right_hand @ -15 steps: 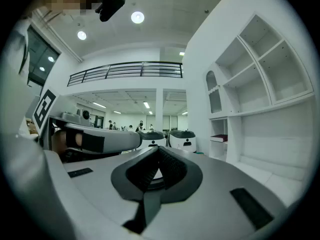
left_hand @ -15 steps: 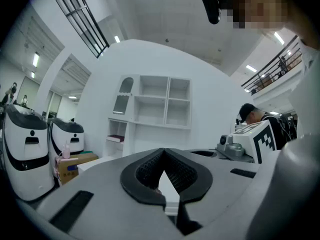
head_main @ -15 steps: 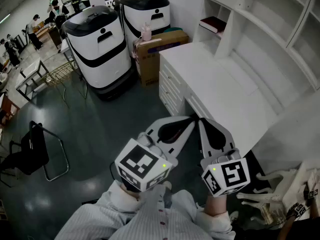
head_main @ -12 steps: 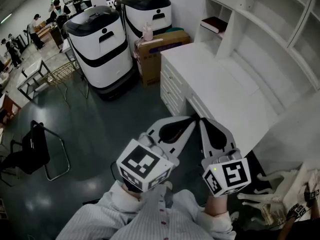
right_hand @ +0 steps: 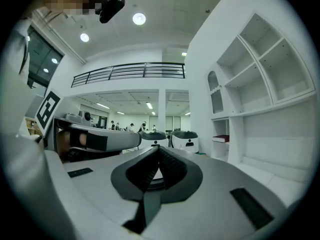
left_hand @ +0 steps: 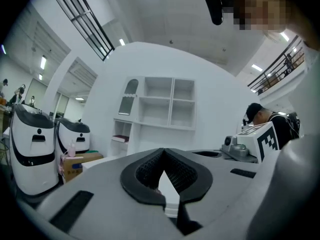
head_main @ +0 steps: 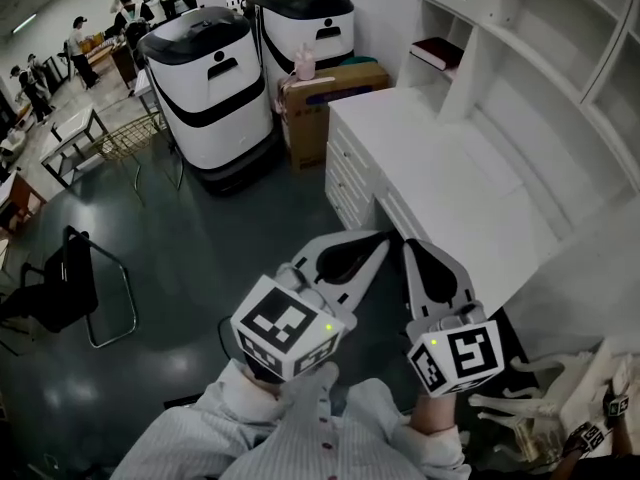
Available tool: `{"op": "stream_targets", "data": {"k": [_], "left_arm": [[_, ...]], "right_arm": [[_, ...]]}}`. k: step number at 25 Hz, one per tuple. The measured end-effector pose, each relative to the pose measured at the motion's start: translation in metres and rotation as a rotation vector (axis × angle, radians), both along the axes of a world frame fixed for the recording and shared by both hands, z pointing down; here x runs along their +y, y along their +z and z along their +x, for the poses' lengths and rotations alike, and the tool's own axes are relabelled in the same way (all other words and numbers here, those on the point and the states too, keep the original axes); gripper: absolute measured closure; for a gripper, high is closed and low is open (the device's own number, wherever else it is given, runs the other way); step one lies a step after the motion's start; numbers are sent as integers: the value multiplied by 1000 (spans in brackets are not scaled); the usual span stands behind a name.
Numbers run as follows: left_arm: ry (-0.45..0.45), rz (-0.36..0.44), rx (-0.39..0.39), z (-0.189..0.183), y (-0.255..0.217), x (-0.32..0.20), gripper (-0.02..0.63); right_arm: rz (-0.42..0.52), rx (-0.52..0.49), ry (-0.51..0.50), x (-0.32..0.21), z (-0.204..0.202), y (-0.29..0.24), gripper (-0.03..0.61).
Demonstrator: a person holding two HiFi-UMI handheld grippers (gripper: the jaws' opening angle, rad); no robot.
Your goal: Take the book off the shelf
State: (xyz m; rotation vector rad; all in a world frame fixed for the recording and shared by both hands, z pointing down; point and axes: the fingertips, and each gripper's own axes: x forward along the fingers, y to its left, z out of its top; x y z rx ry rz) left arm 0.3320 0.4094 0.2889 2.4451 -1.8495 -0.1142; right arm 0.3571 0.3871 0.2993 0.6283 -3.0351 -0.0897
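At the left edge, chair (head_main: 65,293): dark, on the grey floor, at mid-height of the head view.
People (head_main: 80,43): a small group in the upper left corner, beside tables; too small to tell more.
White machines (head_main: 210,88): two rounded white-and-black units side by side, upper left of centre.
Cardboard box (head_main: 330,93): on the floor between the machines and the desk, with a pink bottle (head_main: 305,63) standing on top.
Left gripper (head_main: 380,240): in the lower middle, pointing up-frame toward the desk's near corner. In its own view (left_hand: 162,151) the jaw tips are pressed together, with only a small gap behind them and nothing in it.
Right gripper (head_main: 410,246): just beside the left one, tips nearly meeting it. Its own view (right_hand: 159,149) shows the jaws closed together and empty.
Desk (head_main: 430,158): white, with drawers on its front, right of centre; its top is bare white.
Book (head_main: 440,52): dark red, lying flat in a low compartment at the left end of the shelf, upper right of the frame and well apart from both grippers. It also shows in the left gripper view (left_hand: 120,139) and the right gripper view (right_hand: 220,139).
Shelf (head_main: 500,28): a white unit of open compartments rising behind the desk, along the right side.
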Motion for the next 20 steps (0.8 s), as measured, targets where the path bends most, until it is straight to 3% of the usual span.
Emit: {"op": "stream_targets", "data": {"k": [9, 20], "left_arm": [[-45, -6, -5, -18, 4, -5, 604], [-46, -5, -16, -91, 2, -71, 604]], "right_arm": [[14, 8, -21, -11, -14, -1, 565], [20, 28, 0, -73, -79, -2, 565]]}}
